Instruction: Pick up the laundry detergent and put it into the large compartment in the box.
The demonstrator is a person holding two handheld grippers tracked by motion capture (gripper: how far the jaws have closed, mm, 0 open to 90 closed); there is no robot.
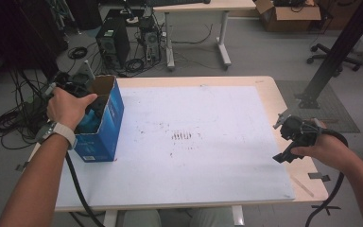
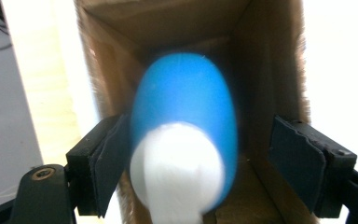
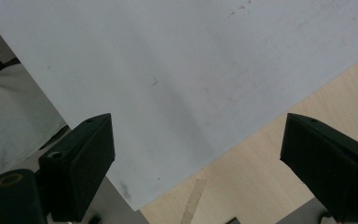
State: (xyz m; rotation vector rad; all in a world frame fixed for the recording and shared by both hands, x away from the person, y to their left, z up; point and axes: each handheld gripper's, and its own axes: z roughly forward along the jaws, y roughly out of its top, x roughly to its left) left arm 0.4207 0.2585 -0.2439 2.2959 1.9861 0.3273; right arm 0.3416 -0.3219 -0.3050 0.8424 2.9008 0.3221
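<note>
An open blue cardboard box (image 1: 105, 124) stands at the left side of the white sheet (image 1: 194, 142). My left gripper (image 1: 90, 113) reaches into its top, mostly hidden by the hand. In the left gripper view the gripper (image 2: 198, 140) is open inside the brown box walls (image 2: 270, 60). A blurred blue and white rounded object (image 2: 186, 121) sits between the jaws, close to the left pad (image 2: 107, 158) and apart from the right one. My right gripper (image 1: 280, 141) hovers near the table's right edge. It (image 3: 198, 135) is open and holds nothing, above the sheet's corner (image 3: 168, 70).
Bare wooden table (image 3: 270, 177) borders the sheet, with a tape strip (image 3: 193, 200) on it. Beyond the table are computer towers (image 1: 112, 45), floor cables (image 1: 9, 120), a white desk (image 1: 198, 9) and a black slanted post (image 1: 333, 54) at the right.
</note>
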